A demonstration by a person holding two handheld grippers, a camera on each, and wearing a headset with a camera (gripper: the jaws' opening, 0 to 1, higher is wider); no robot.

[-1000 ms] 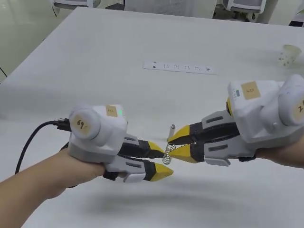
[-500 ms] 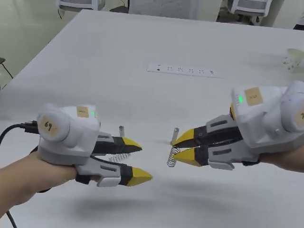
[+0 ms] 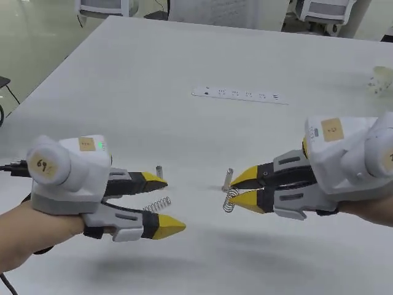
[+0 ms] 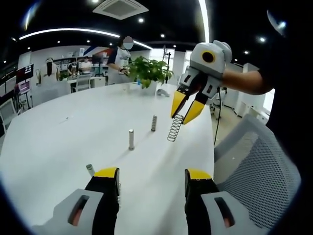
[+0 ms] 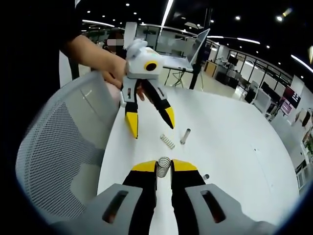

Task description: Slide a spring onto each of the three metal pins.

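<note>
My right gripper [image 3: 238, 193] [image 5: 164, 165] is shut on a steel spring [image 3: 230, 201] [image 5: 164, 167], which hangs from its yellow tips just above the white table. A bare metal pin [image 3: 229, 179] [image 4: 131, 139] stands right behind those tips. My left gripper [image 3: 161, 203] [image 4: 152, 172] is open and holds nothing. A second spring [image 3: 156, 204] [image 5: 167, 141] lies flat on the table between its jaws. Another bare pin [image 3: 159, 171] [image 5: 185, 135] stands by its upper jaw. In the left gripper view a farther pin [image 4: 154, 123] looks to carry a spring.
A white power strip [image 3: 240, 94] lies across the table [image 3: 153, 80] farther back. A paper cup [image 3: 382, 80] stands at the far right edge. Office chairs stand beyond the far end. A mesh chair back [image 5: 58, 147] is close beside the table.
My left gripper has drawn back to the left, away from the right gripper, and stands open. The right gripper keeps its spring. The head view has shifted a little.
</note>
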